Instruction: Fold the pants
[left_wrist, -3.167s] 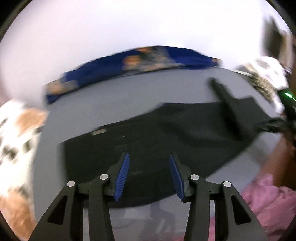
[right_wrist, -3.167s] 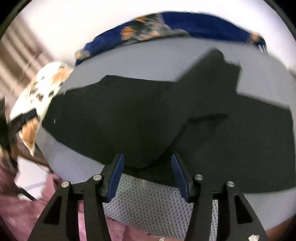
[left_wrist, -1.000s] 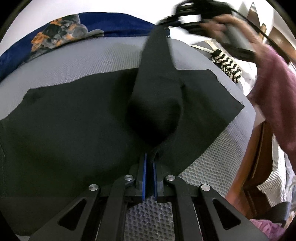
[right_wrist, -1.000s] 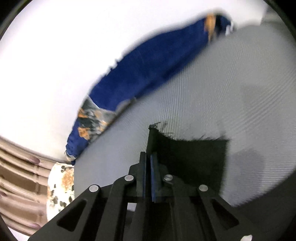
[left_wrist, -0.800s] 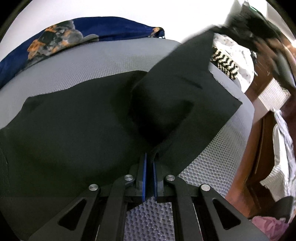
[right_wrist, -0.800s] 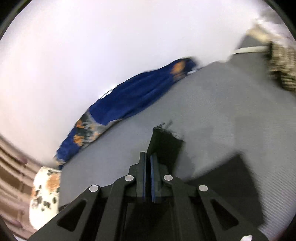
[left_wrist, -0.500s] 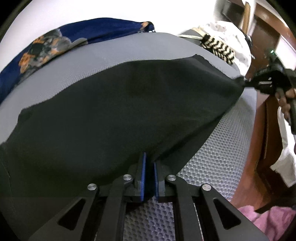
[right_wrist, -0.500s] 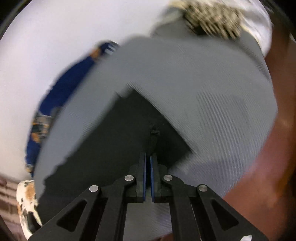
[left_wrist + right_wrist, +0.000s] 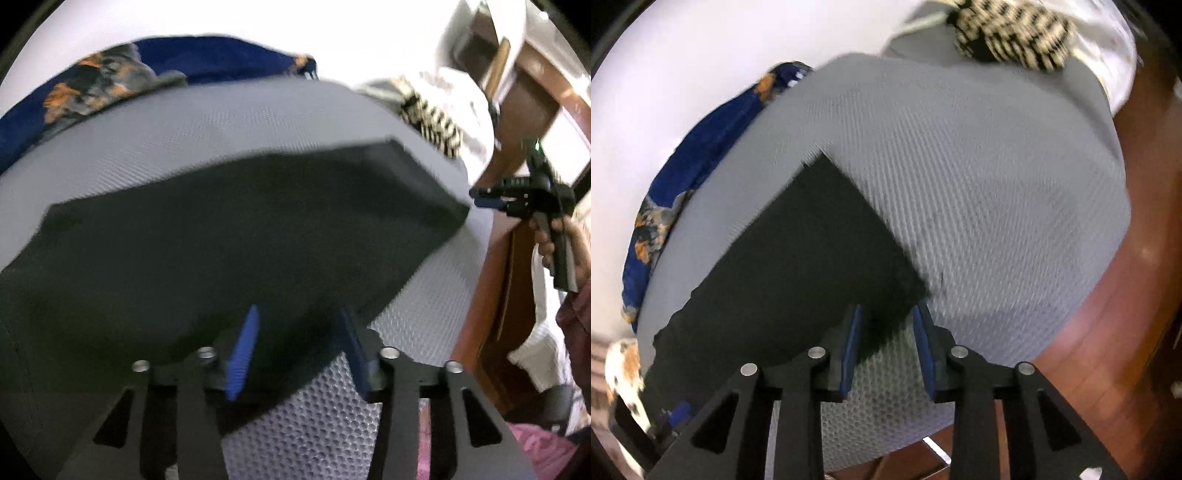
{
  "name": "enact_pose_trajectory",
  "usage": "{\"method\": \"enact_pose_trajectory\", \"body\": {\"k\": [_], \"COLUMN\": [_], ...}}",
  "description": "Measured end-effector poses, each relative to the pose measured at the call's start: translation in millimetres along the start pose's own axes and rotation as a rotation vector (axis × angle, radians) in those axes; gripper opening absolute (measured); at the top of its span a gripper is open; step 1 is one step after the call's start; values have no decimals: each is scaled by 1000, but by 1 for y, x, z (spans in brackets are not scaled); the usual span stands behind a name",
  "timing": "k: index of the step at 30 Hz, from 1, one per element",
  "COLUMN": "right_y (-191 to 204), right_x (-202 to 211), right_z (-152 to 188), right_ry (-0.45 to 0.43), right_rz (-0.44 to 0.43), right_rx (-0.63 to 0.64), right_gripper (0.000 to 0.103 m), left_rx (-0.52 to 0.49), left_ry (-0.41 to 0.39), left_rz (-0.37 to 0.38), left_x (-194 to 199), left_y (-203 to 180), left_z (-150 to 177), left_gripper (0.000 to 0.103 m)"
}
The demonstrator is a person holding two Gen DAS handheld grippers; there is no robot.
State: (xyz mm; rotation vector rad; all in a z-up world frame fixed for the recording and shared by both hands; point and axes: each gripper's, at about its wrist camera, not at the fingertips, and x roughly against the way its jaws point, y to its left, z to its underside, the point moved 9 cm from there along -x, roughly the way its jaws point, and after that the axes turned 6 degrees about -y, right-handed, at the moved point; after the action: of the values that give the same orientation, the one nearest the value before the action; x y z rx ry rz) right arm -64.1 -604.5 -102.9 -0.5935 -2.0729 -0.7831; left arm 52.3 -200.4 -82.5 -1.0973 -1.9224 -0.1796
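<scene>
Pants (image 9: 229,236): black, spread flat on grey textured surface (image 9: 207,125), long axis running left to right across both views, one leg laid over the other by the look of the doubled edge. Left gripper (image 9: 299,350): jaws apart, holding nothing, poised over near edge of cloth around its midpoint. Right gripper (image 9: 886,343): jaws apart, empty, at near corner of hem end (image 9: 908,288), cloth just ahead of the tips. Likely next fold: hem end toward waist, lengthwise, right gripper nearer that end. Blue patterned cloth (image 9: 110,74) along far edge, well apart
</scene>
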Motion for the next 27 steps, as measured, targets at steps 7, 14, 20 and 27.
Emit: {"method": "enact_pose_trajectory", "body": {"k": [7, 14, 20, 27], "right_y": [49, 70, 73, 85], "right_x": [-36, -104, -129, -137], "right_z": [-66, -111, -125, -120], "right_ry": [135, 214, 249, 294], "right_rz": [-293, -297, -283, -371], "right_rx": [174, 246, 299, 331], "right_gripper": [28, 28, 28, 24], "left_rx": [210, 331, 370, 389], "left_ry": [-90, -125, -108, -75], "left_rz": [-81, -213, -256, -261], "left_x": [22, 37, 35, 14], "left_y": [58, 106, 124, 127], "left_z": [-21, -19, -14, -19], "left_gripper": [52, 52, 52, 52]}}
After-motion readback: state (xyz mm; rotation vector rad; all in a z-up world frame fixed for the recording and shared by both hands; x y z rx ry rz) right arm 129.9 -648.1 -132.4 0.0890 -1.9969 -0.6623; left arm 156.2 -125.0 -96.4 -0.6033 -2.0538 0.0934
